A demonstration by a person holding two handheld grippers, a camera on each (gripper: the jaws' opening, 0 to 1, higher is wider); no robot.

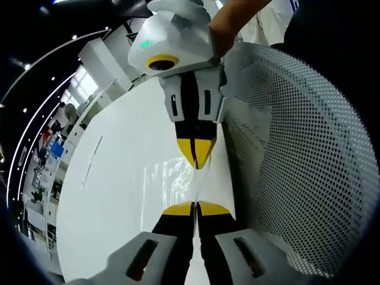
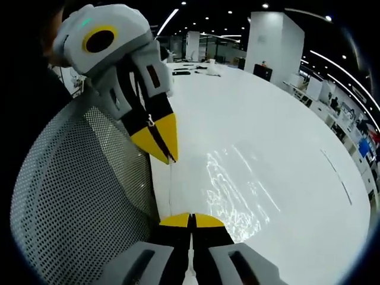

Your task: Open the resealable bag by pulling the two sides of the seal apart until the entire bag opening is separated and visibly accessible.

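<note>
- Nearest in the left gripper view, we see the left gripper with its yellow-tipped jaws pressed together on the thin top edge of the clear resealable bag.
- Just beyond it the bag's transparent film stretches upward (it shows mostly as glare and creases against the white table), and the right gripper comes down from above, its yellow tips closed on the same edge from the opposite side.
- A person's hand holds the right gripper's white body at the top of that view.
- To the right stands a white mesh chair back, close beside both grippers.
- In the right gripper view the right gripper sits at the bottom, jaws together on the bag's edge; the bag glints over the table just past it.
- Farther on, the left gripper reaches in from the upper left, tips pinched on the film, with the mesh chair back behind it.
- Beyond the table we see a large room with a white column and ceiling lights.
</note>
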